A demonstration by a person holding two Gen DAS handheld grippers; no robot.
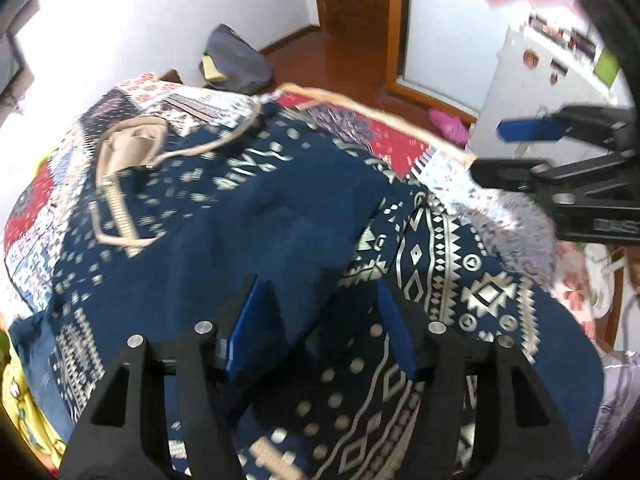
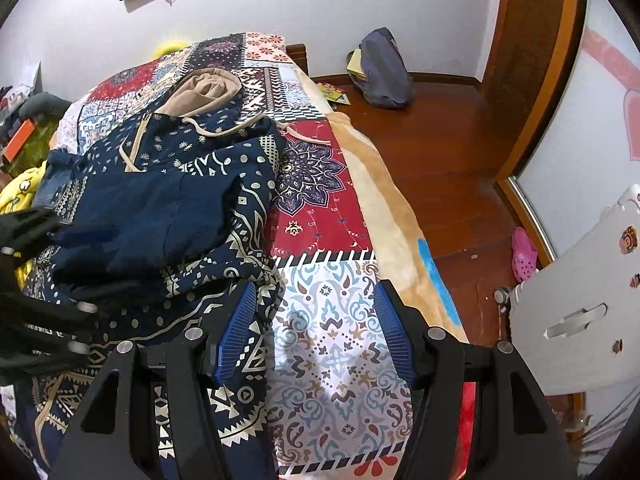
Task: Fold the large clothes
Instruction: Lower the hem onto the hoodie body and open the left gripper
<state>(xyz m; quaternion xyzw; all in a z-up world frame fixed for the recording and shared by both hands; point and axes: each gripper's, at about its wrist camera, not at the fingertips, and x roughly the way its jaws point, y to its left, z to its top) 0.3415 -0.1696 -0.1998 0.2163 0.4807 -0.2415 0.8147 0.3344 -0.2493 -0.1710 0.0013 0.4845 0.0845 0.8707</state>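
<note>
A navy hoodie [image 1: 248,216] with silver-white geometric print and a tan hood [image 1: 128,144] lies on the patchwork quilt [image 2: 320,208]. A plain navy sleeve is folded across its middle [image 2: 152,216]. My left gripper [image 1: 320,308] is open just above the hoodie's body, with cloth between and under its blue pads. It shows blurred at the left edge of the right wrist view [image 2: 36,272]. My right gripper [image 2: 314,320] is open and empty over the quilt, beside the hoodie's right edge. It also shows in the left wrist view [image 1: 500,148].
The bed's right edge has a tan blanket [image 2: 392,200] hanging over it. Beyond are a wooden floor [image 2: 448,136], a grey bag [image 2: 384,68], a pink shoe [image 2: 524,256] and a white plastic chair [image 2: 576,300]. Yellow fabric [image 2: 20,188] lies at the bed's left.
</note>
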